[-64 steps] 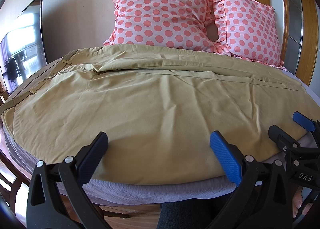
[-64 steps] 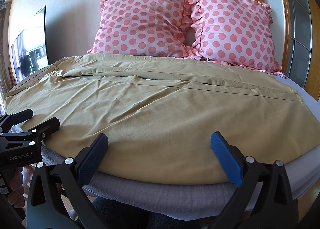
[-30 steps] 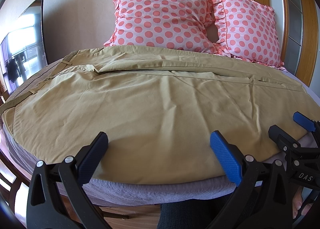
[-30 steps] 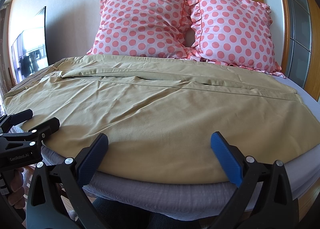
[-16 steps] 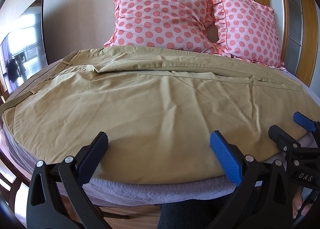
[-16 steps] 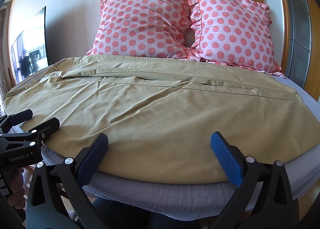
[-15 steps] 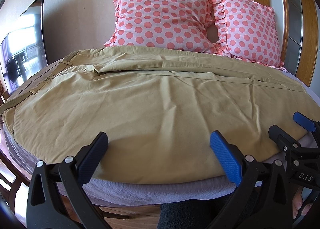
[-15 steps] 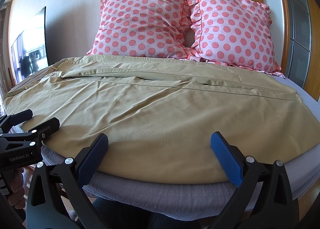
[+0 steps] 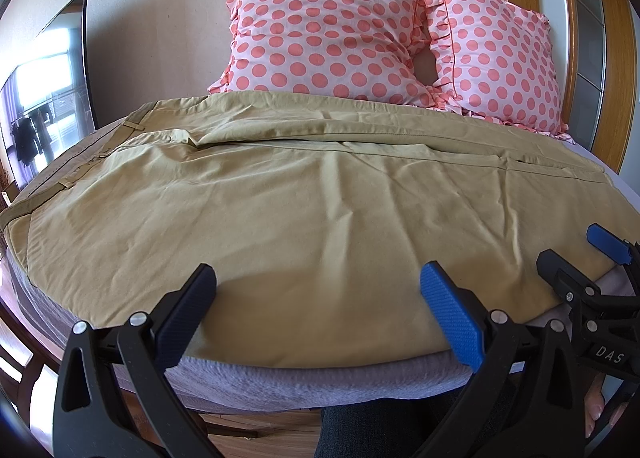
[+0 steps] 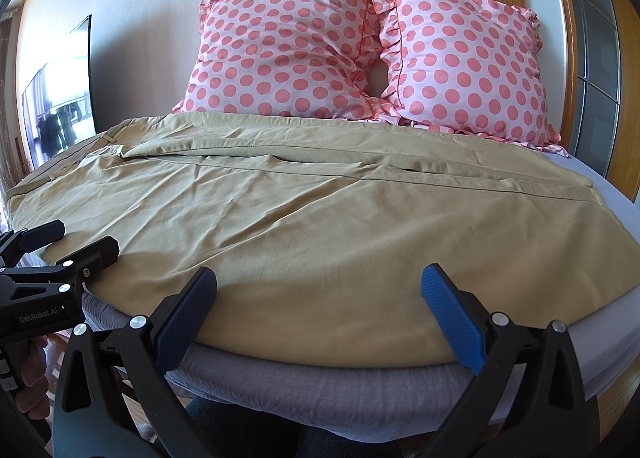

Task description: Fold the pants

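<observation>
Tan pants (image 9: pixel 304 210) lie spread flat across the bed, waistband with belt loops at the left, leg ends at the right; they also show in the right wrist view (image 10: pixel 320 226). My left gripper (image 9: pixel 316 306) is open and empty, hovering at the pants' near edge. My right gripper (image 10: pixel 318 306) is open and empty at the same near edge, further right. The right gripper also shows at the right of the left wrist view (image 9: pixel 580 254), and the left gripper at the left of the right wrist view (image 10: pixel 76 242).
The bed has a grey sheet (image 10: pixel 340 390) under the pants. Two pink polka-dot pillows (image 9: pixel 324 30) (image 10: pixel 464 66) lean on the wall behind. A dark screen (image 9: pixel 48 90) stands at the left. A wooden frame (image 10: pixel 576 58) is at the right.
</observation>
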`<state>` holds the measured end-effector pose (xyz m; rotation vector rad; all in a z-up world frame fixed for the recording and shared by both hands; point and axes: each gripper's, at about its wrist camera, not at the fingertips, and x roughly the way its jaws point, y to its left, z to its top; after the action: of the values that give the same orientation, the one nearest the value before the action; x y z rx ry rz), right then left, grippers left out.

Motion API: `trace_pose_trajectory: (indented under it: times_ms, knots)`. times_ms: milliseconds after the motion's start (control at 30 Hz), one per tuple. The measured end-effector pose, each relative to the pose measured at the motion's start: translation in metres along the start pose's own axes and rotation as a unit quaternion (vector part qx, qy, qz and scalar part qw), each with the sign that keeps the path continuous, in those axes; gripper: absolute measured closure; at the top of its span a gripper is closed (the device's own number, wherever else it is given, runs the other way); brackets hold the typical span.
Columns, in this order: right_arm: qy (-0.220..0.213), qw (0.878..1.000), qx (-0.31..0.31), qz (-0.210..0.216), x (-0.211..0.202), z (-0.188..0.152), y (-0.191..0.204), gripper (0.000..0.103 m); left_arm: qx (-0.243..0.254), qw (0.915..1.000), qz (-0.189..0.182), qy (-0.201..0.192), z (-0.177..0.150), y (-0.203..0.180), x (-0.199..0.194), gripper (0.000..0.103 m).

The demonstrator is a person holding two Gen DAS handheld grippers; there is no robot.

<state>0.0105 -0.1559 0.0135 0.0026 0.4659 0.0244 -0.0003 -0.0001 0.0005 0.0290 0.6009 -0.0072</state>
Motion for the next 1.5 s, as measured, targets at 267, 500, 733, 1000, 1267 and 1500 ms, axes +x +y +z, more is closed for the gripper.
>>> trace_pose_trajectory:
  times_ms: [267,500,733,1000,1267,1500]
  knots:
    - [-0.012,1.000,-0.008,0.010,0.003,-0.003,0.001,0.001,-0.001,0.9997,-0.003,0.025,0.006,0.003,0.001,0.002]
    - [-0.062,0.996,0.035,-0.058,-0.001,0.096,-0.077,0.001,-0.010,0.9995,-0.014,0.027,0.042,0.005,0.004,0.002]
    - [0.102,0.953,0.182,-0.222,0.134,0.183,-0.225,0.001,-0.007,0.9998,-0.018,-0.001,0.071,-0.001,0.010,0.002]
    - [0.192,0.874,0.361,-0.261,0.244,0.191,-0.320,0.024,-0.010,0.9998,-0.018,0.008,0.073,0.004,0.023,0.002]
    - [0.215,0.858,0.323,-0.338,0.280,0.168,-0.315,0.038,-0.016,0.9992,-0.028,0.022,0.070,0.012,0.035,0.002]
    - [0.131,0.868,0.416,-0.237,0.237,0.126,-0.342,0.099,-0.033,0.9980,-0.049,0.023,0.069,0.015,0.035,0.002]
